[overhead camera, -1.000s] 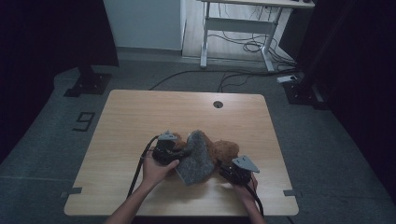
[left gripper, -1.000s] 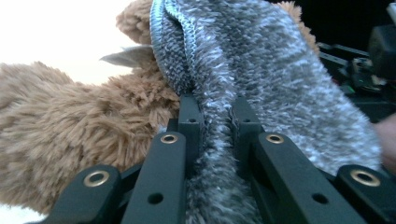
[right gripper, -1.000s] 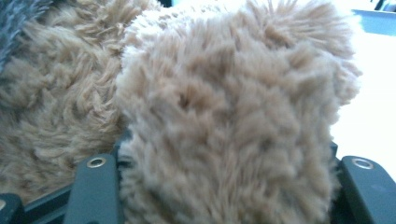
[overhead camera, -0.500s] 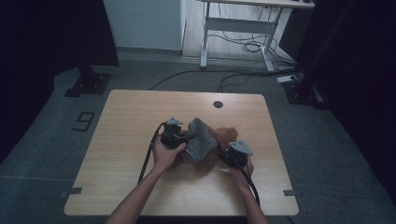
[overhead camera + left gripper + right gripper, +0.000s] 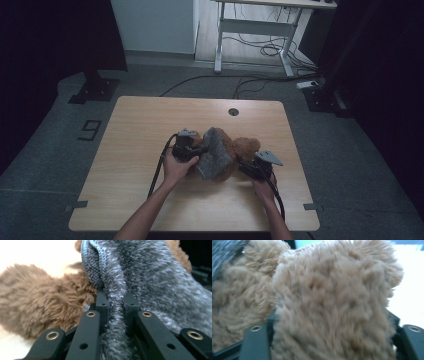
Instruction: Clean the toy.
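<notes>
A brown plush toy (image 5: pixel 245 148) lies near the middle of the wooden table (image 5: pixel 150 120), partly wrapped in a grey knitted cloth (image 5: pixel 215 155). My left gripper (image 5: pixel 192 149) is at the toy's left side, shut on a fold of the grey cloth (image 5: pixel 113 300) that runs between its jaws, with brown fur (image 5: pixel 37 307) beside it. My right gripper (image 5: pixel 252 167) is at the toy's right side, its jaws wide around a thick brown plush part (image 5: pixel 332 310) and pressing on it.
A round cable hole (image 5: pixel 233 111) sits near the table's far edge. Black stand bases (image 5: pixel 95 90) rest on the floor to the far left and far right. A white desk frame (image 5: pixel 250 30) with cables stands behind the table.
Both grippers have carried the toy and cloth away from the near edge toward the table's middle. The grey cloth now stands more upright over the toy.
</notes>
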`<state>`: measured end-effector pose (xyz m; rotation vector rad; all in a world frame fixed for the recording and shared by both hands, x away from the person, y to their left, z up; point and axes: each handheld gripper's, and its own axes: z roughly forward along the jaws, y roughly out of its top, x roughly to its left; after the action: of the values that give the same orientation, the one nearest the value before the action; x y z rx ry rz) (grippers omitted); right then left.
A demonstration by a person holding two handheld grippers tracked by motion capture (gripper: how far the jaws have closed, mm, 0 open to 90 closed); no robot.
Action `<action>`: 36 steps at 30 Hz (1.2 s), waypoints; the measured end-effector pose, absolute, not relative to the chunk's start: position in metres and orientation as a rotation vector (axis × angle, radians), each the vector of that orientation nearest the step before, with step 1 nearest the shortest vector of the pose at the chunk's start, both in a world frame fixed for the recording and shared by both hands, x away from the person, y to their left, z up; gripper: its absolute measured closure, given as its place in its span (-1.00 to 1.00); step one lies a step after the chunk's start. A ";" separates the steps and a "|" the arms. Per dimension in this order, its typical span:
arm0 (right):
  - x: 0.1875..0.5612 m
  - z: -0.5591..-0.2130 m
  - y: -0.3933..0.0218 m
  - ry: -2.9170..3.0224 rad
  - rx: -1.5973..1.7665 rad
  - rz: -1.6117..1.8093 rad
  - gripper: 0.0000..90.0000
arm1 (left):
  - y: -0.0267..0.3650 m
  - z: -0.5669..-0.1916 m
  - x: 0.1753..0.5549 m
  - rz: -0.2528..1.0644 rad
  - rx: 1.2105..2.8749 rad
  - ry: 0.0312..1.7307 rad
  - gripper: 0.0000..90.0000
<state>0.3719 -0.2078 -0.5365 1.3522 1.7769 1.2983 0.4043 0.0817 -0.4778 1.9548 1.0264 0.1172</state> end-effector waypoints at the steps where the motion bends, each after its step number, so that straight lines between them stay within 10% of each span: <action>1: 0.368 -0.535 -0.211 1.794 1.354 1.310 -0.50 | 0.083 -0.479 0.400 0.107 1.956 1.016 0.75; 16: 0.370 -0.485 -0.240 1.768 1.403 1.477 -0.72 | 0.089 -0.489 0.374 0.091 1.927 0.980 0.75; 36: 0.305 -0.541 -0.235 1.908 1.253 1.377 -0.54 | 0.083 -0.431 0.338 0.192 1.925 0.857 0.75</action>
<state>0.3046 -0.2350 -0.5414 1.2532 1.9084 1.3772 0.3383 0.0832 -0.4310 1.9247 0.8568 0.1919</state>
